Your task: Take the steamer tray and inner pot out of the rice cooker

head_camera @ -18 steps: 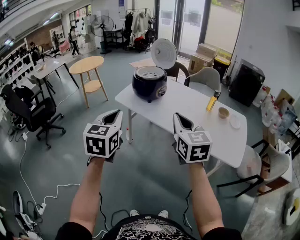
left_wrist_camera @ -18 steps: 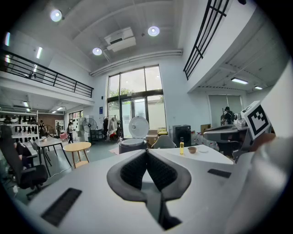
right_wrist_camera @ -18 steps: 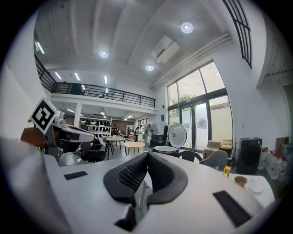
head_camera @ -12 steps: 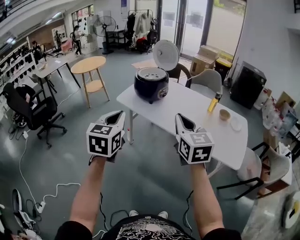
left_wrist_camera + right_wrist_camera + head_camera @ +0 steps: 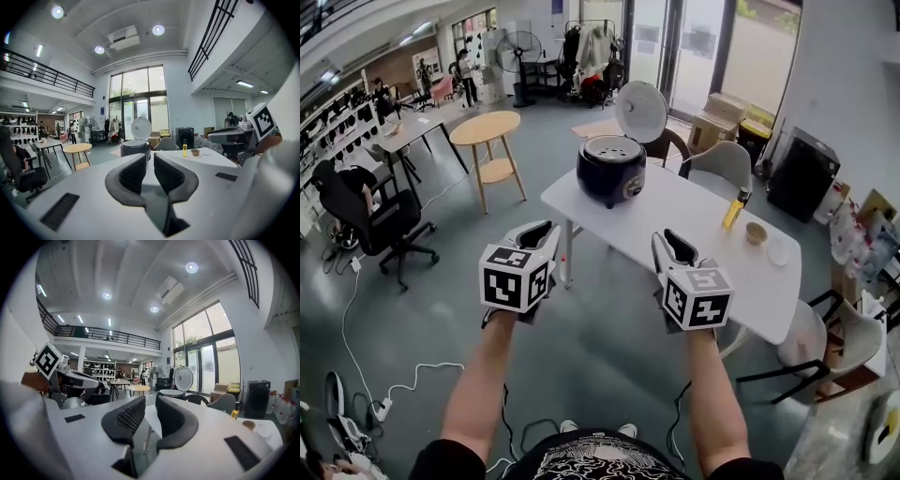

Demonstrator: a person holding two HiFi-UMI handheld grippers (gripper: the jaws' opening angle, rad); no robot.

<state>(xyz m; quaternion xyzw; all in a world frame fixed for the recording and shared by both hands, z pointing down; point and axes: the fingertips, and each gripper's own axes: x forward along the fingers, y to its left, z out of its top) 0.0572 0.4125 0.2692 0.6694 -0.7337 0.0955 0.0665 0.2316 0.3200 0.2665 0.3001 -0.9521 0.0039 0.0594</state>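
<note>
Rice cooker (image 5: 612,169) on white table (image 5: 675,225), lid up, steamer tray (image 5: 609,148) in top. L gripper (image 5: 536,234), R gripper (image 5: 672,246) well short of cooker, narrow-jawed, empty. Approach level; widen before tray rim.

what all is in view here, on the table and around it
rice cooker: one, dark, far end of the table, open
lid: one, white, raised behind the cooker
steamer tray: one, pale, perforated, in the cooker's top
table: one, white, ahead of the person
oil bottle: one, yellow, table's right part
bowl: one, tan, right of the bottle
saucer: one, white, right of the bowl
round table: one, light wood, left
office chair: one, black, far left
floor fan: one, black, back
left hand-held gripper: one, white, jaws narrowly apart, empty
right hand-held gripper: one, white, same
</note>
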